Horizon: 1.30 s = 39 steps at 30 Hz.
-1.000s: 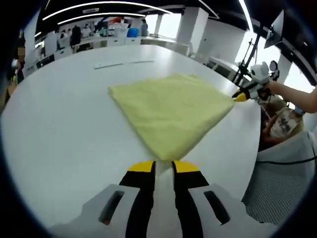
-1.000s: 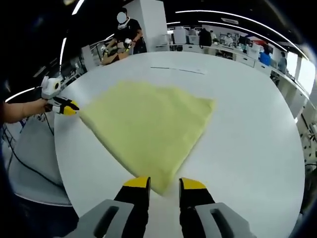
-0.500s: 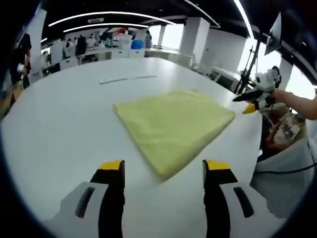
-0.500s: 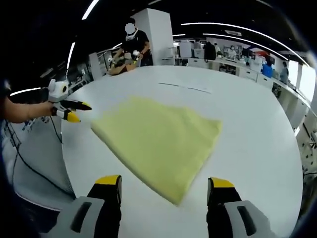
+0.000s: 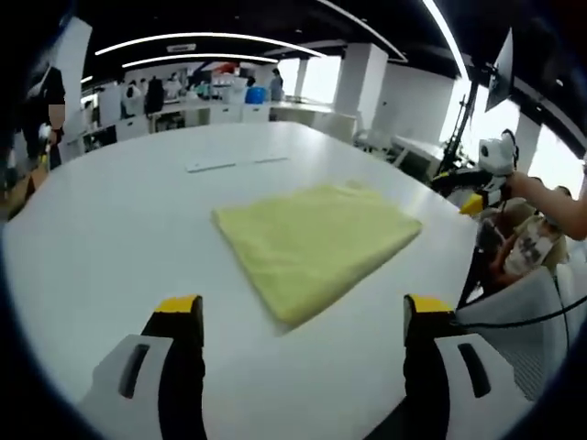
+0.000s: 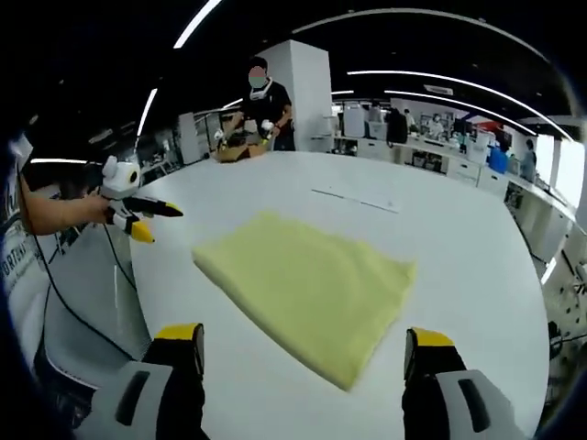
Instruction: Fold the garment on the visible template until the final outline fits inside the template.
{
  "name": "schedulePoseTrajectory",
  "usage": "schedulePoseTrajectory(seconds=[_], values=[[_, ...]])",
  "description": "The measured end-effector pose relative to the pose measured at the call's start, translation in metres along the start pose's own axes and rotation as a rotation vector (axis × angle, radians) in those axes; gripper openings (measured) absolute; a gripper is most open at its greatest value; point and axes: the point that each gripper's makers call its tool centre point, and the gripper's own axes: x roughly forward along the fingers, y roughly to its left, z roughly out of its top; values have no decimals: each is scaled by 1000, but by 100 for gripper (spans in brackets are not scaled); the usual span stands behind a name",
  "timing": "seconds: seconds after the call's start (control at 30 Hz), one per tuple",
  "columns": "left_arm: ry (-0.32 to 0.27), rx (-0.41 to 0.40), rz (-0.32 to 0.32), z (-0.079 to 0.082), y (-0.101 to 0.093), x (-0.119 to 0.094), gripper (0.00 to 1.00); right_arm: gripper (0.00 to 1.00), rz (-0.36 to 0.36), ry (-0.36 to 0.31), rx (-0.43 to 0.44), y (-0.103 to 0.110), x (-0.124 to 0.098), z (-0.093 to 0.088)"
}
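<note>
Holding both grippers, left gripper [image 5: 303,321] and right gripper [image 6: 303,348], wide open off the folded yellow garment [image 5: 316,243], we advise checking its outline before retreating.

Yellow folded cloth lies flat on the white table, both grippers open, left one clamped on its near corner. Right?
Not quite. The left gripper holds nothing: in the left gripper view its jaws stand wide apart, short of the yellow folded cloth. The cloth lies flat on the white table, and the right gripper is open.

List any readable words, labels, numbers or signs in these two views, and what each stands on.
No text reads fully.
Dark letters on the person's white shirt, at the right gripper view's left edge: cut off, unreadable.
Yellow garment, white table: no print seen.
</note>
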Motion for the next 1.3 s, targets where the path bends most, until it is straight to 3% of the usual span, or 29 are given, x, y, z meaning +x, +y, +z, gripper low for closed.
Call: schedulePoseTrajectory(seconds=[0.27, 0.4, 0.63, 0.87, 1.13, 1.3], values=[[-47, -41, 25, 4, -6, -17, 88, 97, -23, -30, 3, 5, -11, 2], [-31, 9, 57, 1, -6, -23, 90, 99, -25, -36, 13, 9, -16, -3], [-28, 19, 38, -5, -17, -26, 95, 99, -45, -59, 28, 13, -21, -1], [-39, -9, 39, -11, -20, -28, 99, 99, -20, -69, 4, 22, -21, -1], [-21, 29, 58, -14, -19, -32, 99, 99, -50, -74, 2, 19, -23, -4], [-26, 6, 78, -16, -18, -34, 97, 99, -44, -57, -4, 23, -22, -10]])
